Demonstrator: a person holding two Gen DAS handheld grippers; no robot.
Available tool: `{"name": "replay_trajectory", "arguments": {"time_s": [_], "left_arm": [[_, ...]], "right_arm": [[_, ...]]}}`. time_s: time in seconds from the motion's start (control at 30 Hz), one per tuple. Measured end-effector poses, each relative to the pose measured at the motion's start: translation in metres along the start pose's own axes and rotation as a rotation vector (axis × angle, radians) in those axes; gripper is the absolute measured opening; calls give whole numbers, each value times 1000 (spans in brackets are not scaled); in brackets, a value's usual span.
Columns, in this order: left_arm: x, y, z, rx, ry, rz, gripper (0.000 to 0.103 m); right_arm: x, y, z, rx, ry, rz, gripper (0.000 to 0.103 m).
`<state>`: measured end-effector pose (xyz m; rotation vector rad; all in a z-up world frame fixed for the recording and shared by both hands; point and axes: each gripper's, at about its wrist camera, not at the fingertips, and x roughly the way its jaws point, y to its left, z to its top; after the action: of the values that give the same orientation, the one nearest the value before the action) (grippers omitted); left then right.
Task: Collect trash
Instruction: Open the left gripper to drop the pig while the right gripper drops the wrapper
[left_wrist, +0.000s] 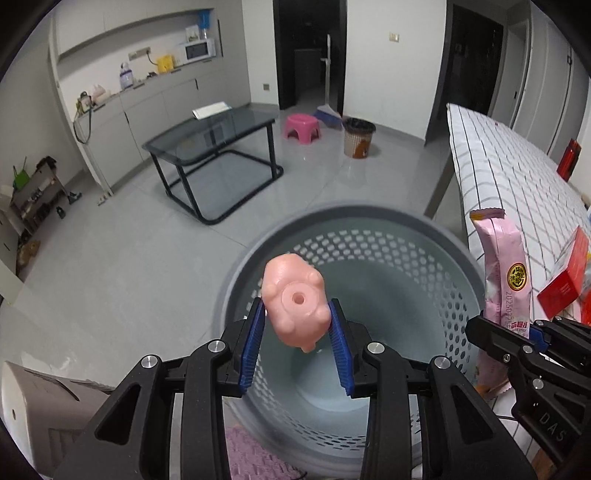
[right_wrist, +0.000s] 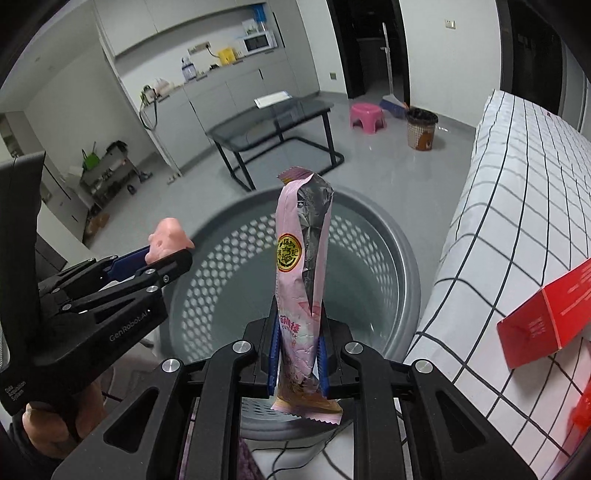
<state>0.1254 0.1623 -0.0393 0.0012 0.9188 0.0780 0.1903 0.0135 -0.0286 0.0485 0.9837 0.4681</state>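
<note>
Pink wrapper clamped upright in right tool over basket.

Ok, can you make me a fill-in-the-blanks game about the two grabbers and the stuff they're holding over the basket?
1. The left hand-held gripper holds a pink toy ____.
2. The right hand-held gripper is shut on a long ____ snack wrapper.
3. Both are held above a round basket full of small ____.
4. On the checked cloth lies a ____ box.

Missing words: pig; pink; holes; red
</note>
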Motion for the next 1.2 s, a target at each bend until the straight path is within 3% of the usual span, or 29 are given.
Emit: {"name": "replay_trajectory", "arguments": {"time_s": [0.23,0.3,0.33,0.43,0.47,0.93,1.2], "left_arm": [[18,-5,-2,4,29,-8,39],[17,-4,-3,4,29,-4,54],[16,-3,-4,4,25,2,58],[13,-4,-5,3,13,10,66],[13,-2,-4,1,13,10,66],[3,5,-12,-39,7,19,72],[-10,3,-17,-30,-3,24,75]], "right_arm": [[10,-5,0,13,16,-13,16],[11,-8,2,19,16,-14,17],[11,-8,3,21,13,-15,21],[7,-8,3,19,-6,-20,54],[5,-7,3,16,-18,-24,55],[0,-5,1,-8,-44,-27,55],[-27,-9,-7,-3,-86,-40,55]]}}
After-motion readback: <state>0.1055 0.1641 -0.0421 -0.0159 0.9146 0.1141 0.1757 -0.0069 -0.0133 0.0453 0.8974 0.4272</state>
